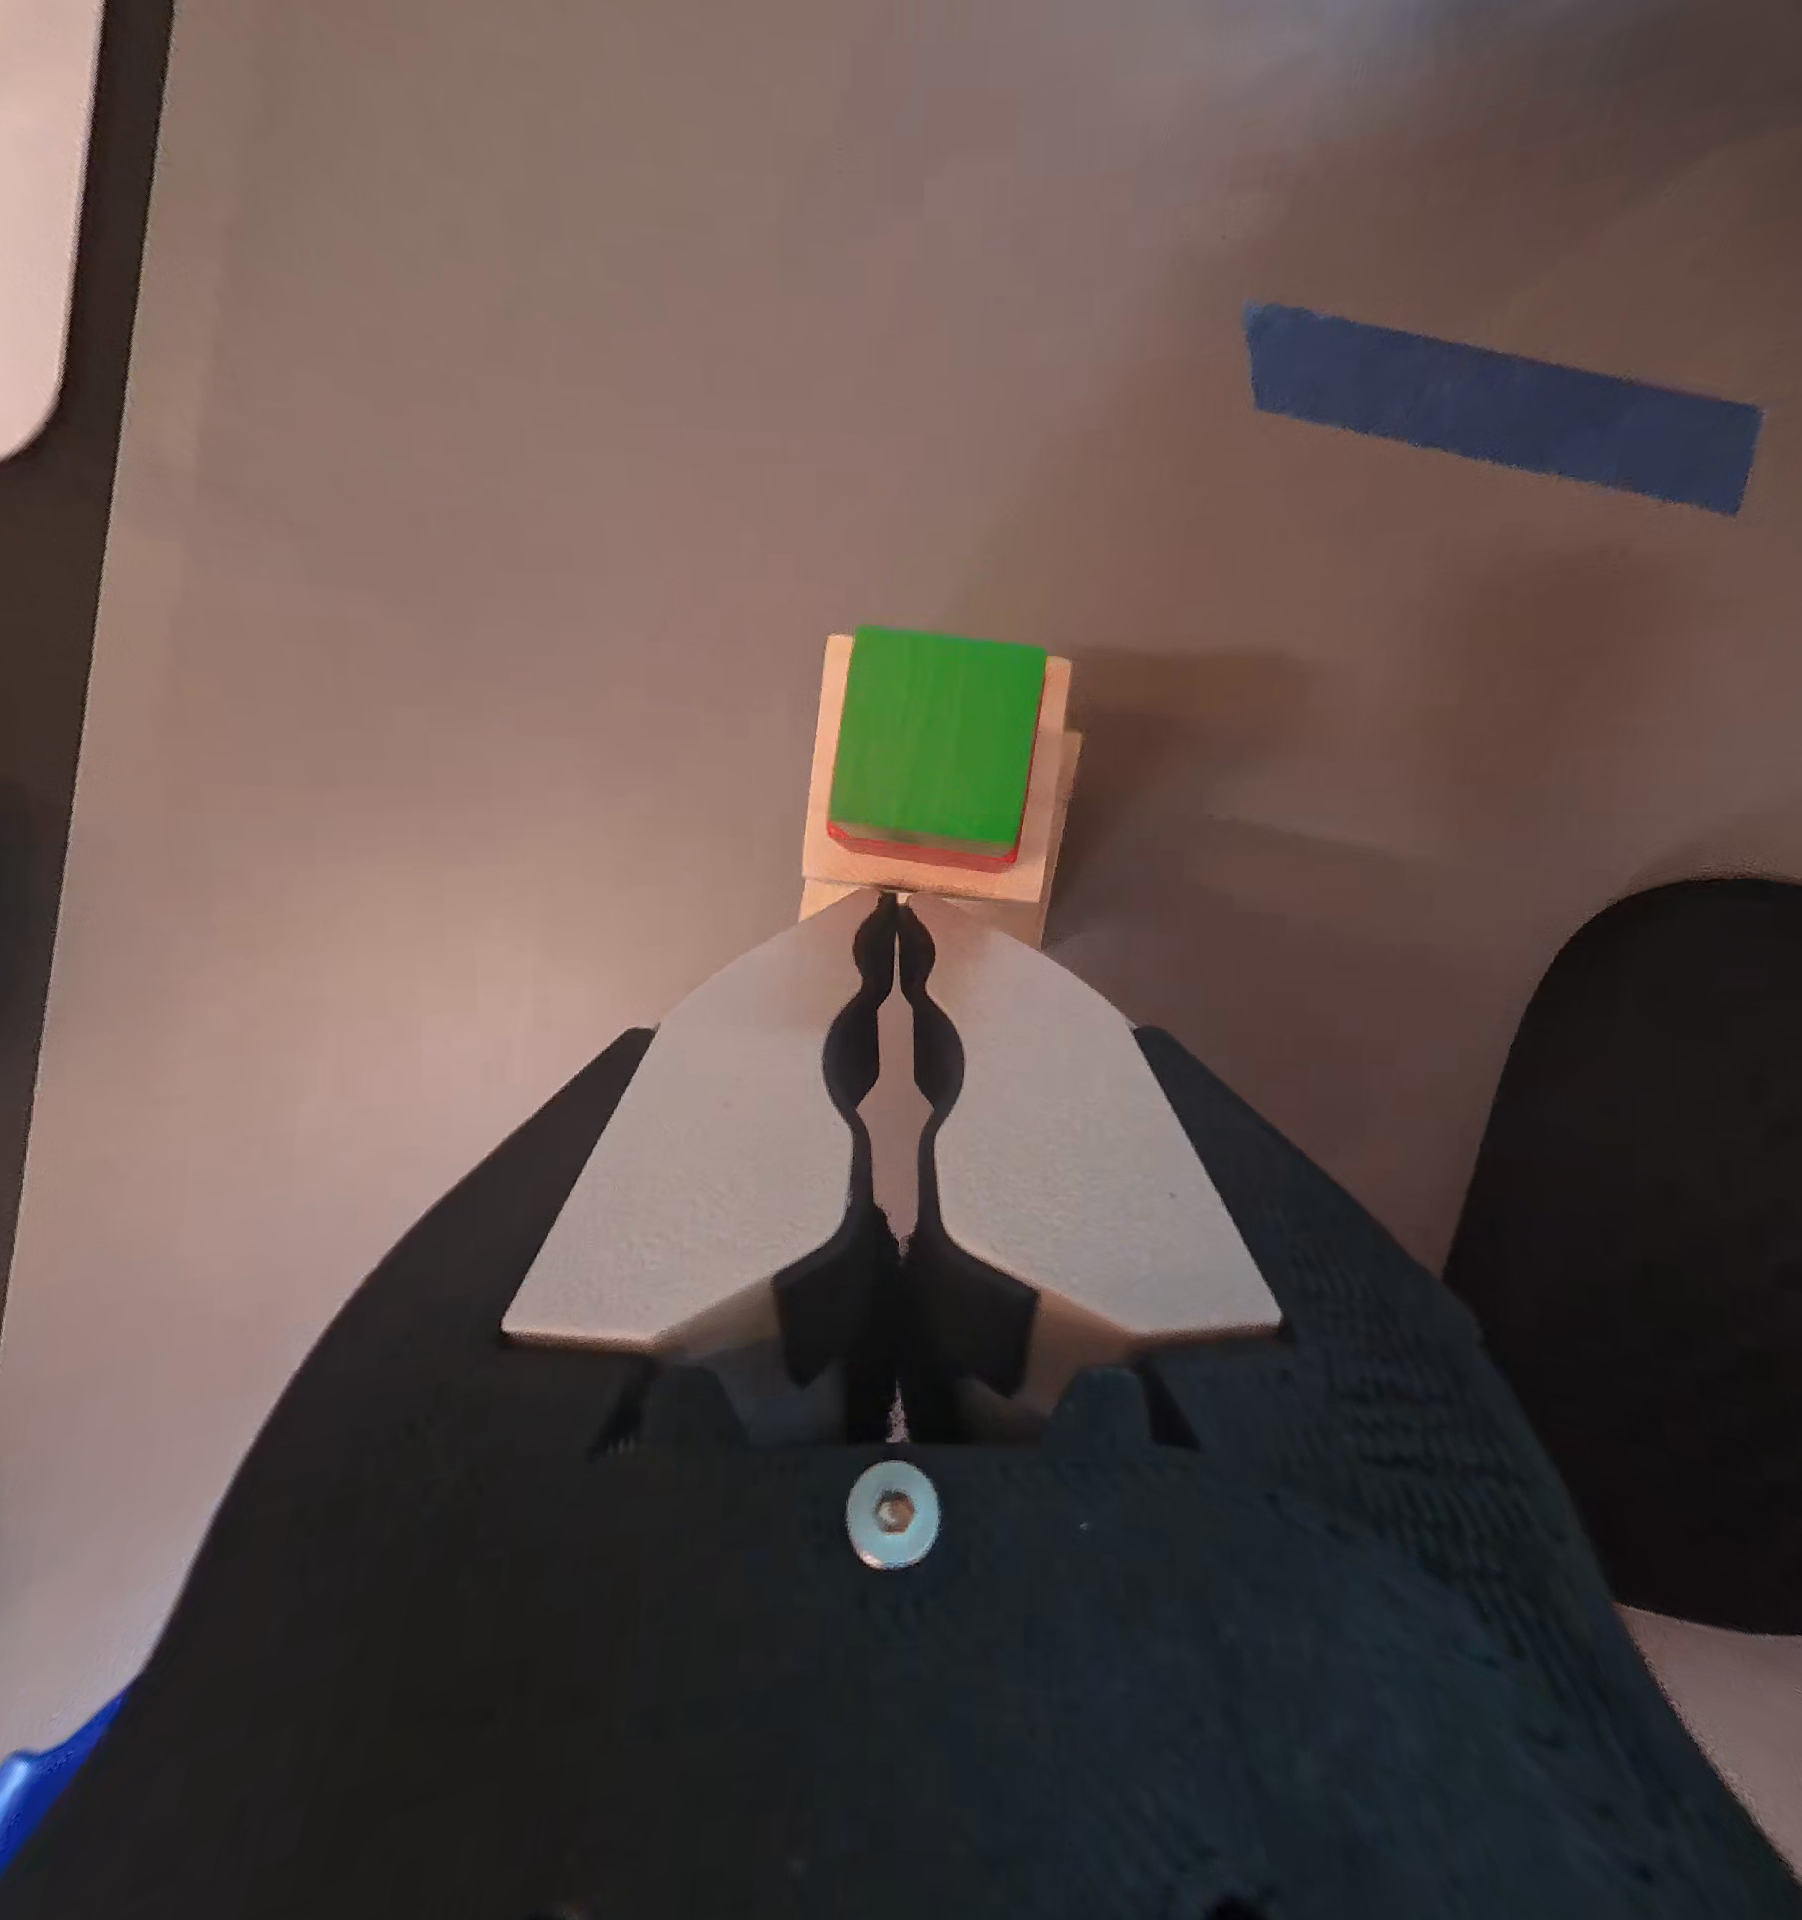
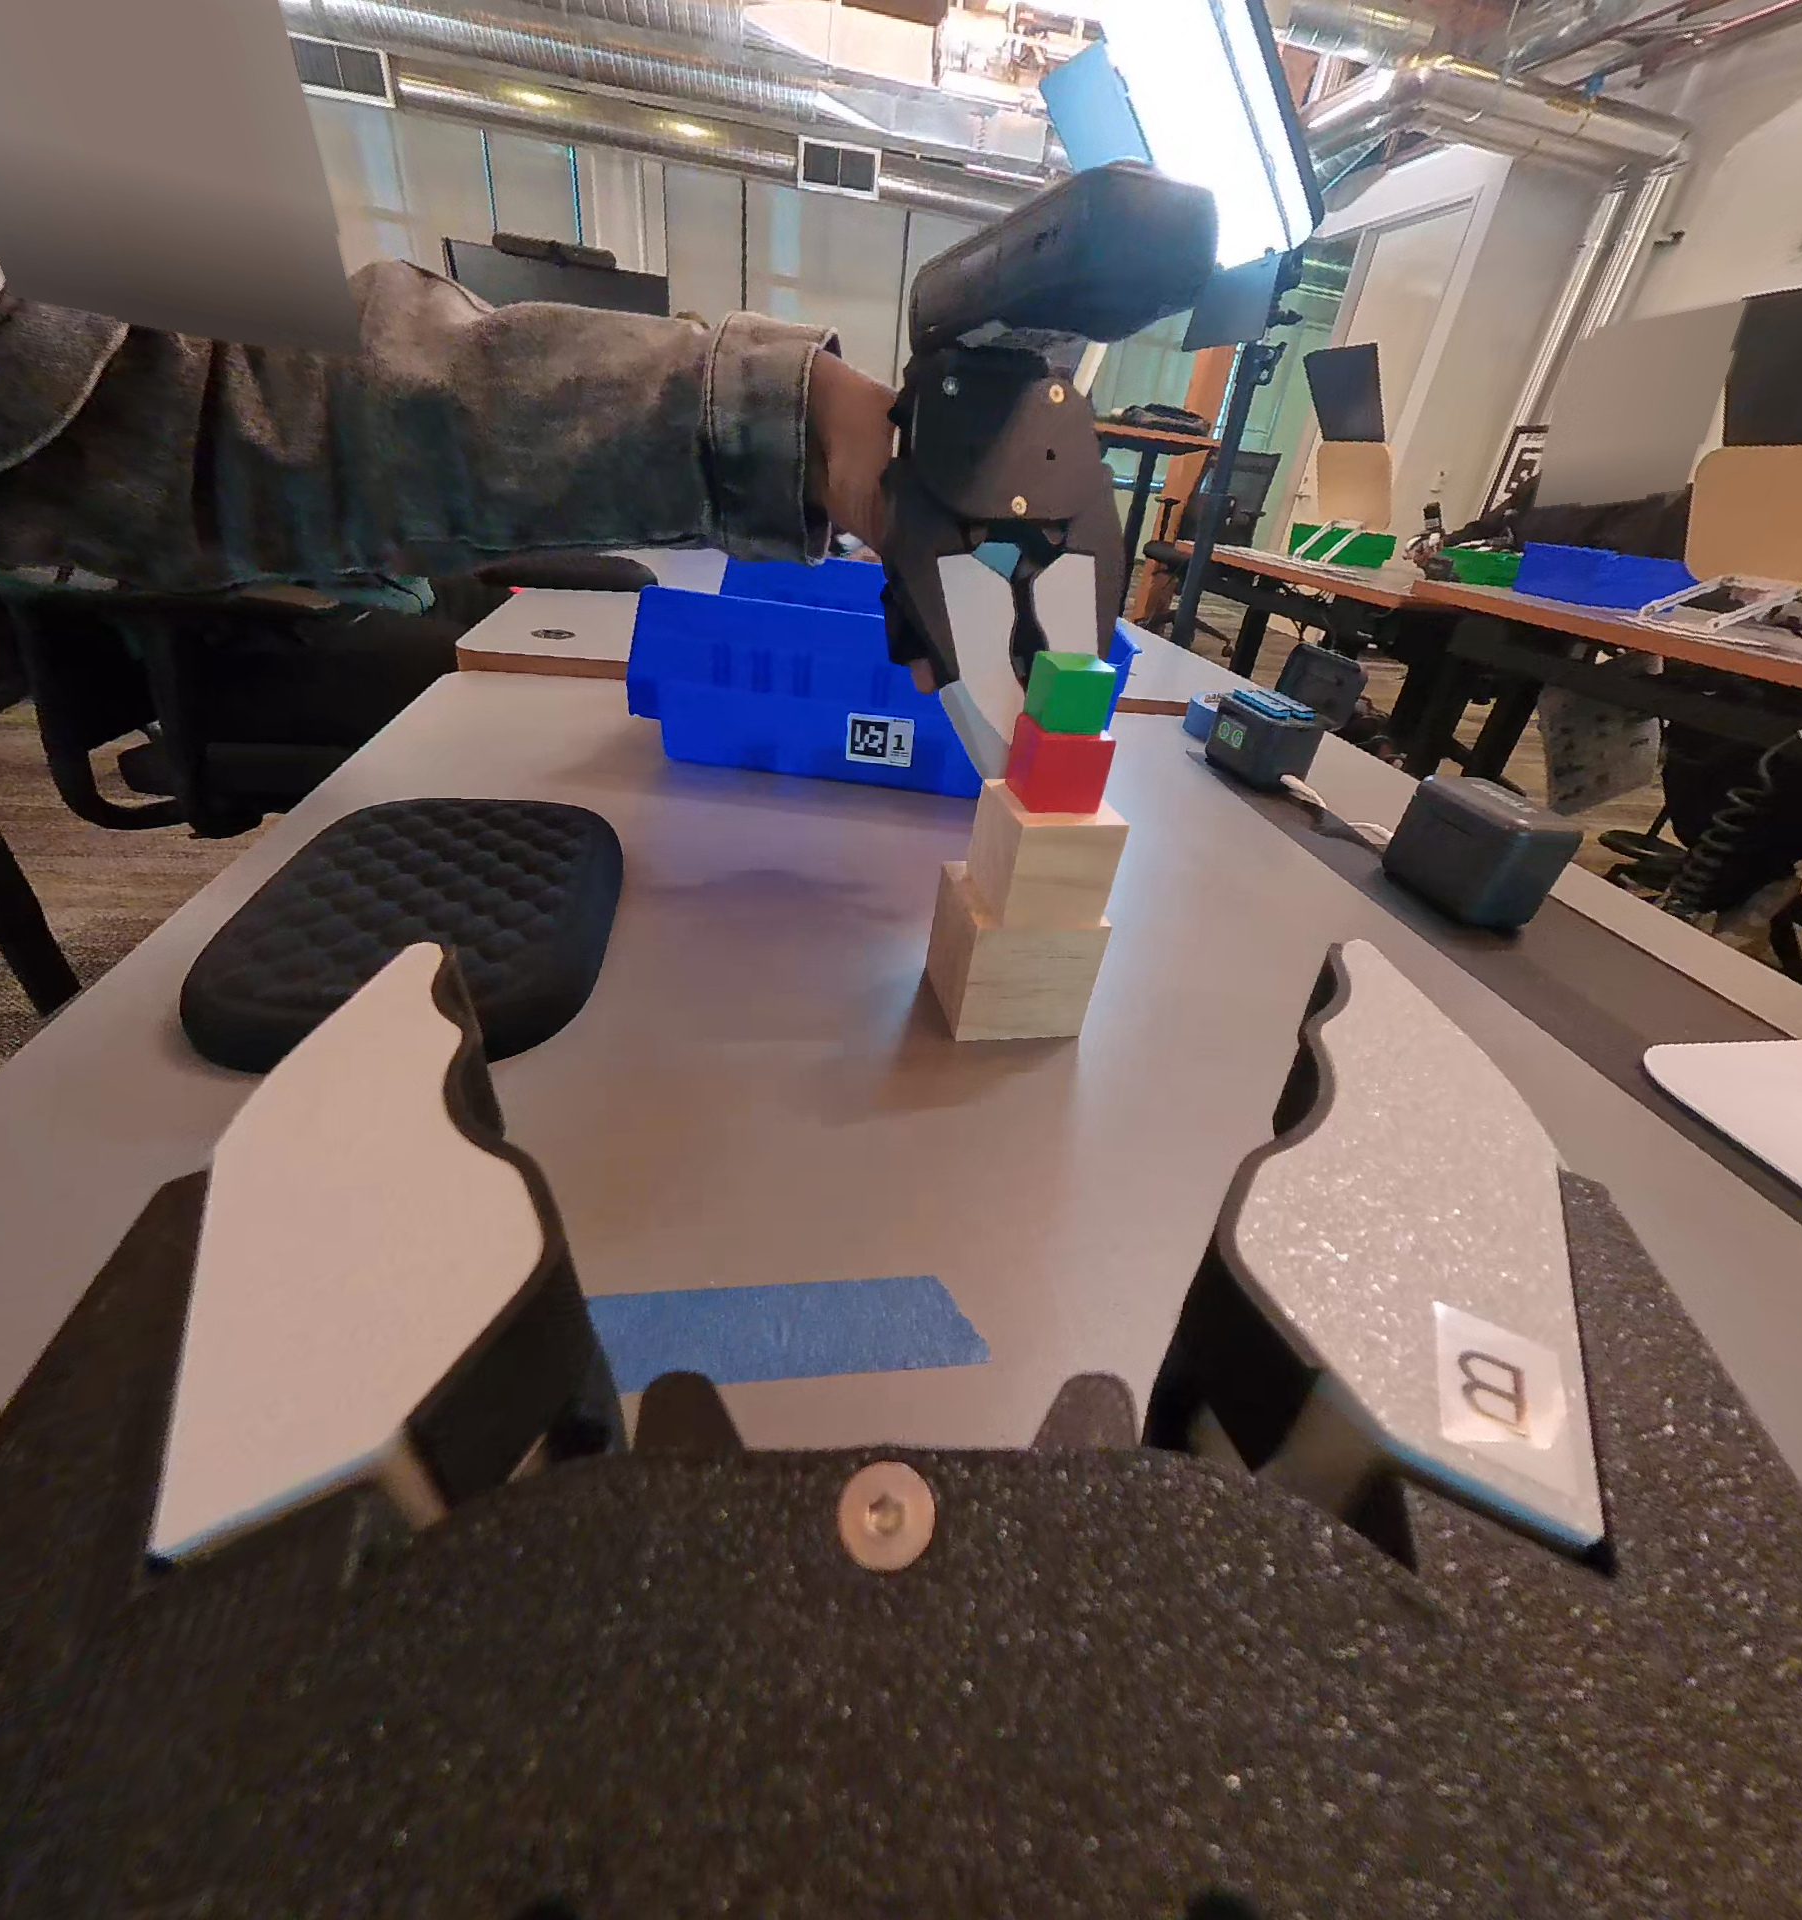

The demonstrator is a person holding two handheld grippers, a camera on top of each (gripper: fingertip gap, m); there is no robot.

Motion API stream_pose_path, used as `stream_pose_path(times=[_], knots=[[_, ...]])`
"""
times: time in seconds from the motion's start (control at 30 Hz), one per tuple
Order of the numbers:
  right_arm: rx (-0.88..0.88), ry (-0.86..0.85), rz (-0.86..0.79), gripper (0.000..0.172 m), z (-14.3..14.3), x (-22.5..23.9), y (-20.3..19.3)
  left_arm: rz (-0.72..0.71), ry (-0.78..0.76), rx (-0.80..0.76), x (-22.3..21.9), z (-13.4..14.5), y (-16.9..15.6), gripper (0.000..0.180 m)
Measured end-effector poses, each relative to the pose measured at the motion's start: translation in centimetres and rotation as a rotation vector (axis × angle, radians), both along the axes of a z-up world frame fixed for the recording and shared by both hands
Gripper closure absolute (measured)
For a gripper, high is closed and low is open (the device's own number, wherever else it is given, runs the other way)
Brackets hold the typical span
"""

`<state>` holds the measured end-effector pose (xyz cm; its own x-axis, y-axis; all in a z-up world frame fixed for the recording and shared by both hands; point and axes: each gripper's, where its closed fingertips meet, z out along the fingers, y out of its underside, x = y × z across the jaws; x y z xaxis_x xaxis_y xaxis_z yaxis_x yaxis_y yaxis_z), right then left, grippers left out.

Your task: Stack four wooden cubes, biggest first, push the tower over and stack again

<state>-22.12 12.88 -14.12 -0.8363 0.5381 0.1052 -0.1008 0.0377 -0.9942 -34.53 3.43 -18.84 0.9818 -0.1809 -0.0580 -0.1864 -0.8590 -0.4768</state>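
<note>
We've got the tower [image 2: 1032, 862] standing mid-frame on the tabletop [image 2: 772, 1039]: two plain wooden cubes, then red [image 2: 1061, 764], then green [image 2: 1071, 691] on top. Our left gripper [image 1: 892, 902] has its fingers pressed together on nothing, tips right at the tower's upper edge. Our right gripper [image 2: 881, 987] sits low in frame, fingers wide apart, well short of the tower.

**Markings noted**

White sticker [image 2: 1496, 1388] with a single printed letter on my right finger, lower right of frame. White tag [image 2: 880, 740] bearing a square code and a digit on the blue bin [image 2: 772, 686], centre. Faint lettering on the dark case [image 2: 1479, 850], unreadable.
</note>
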Motion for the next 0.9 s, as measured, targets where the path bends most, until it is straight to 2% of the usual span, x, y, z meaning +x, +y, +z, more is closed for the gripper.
stream_pose_path(times=[0.37,0.5,0.57,0.73,0.77,0.9], knots=[[0.008,-0.001,0.003,0.028,-0.1,0.0,-0.1,-0.074,-0.01,0.016,1.6,0.8,3.3,0.18],[0.005,-0.002,0.004,0.028,-0.1,0.1,-0.1,-0.088,0.013,-0.003,1.5,1.3,3.2,0.18],[0.005,-0.003,0.005,0.028,-0.1,0.1,-0.1,-0.095,0.015,-0.038,1.4,1.4,2.5,0.162],[0.008,-0.005,0.007,0.027,-0.2,0.1,-0.1,-0.077,0.026,-0.174,1.3,0.6,0.6,0.086],[0.009,-0.005,0.008,0.027,-0.3,0.1,-0.2,-0.07,0.033,-0.193,1.3,0.3,0.4,0.076],[0.015,-0.007,0.011,0.027,-0.4,0.1,-0.2,-0.11,0.057,-0.246,1.7,-0.8,0.2,0.073]])
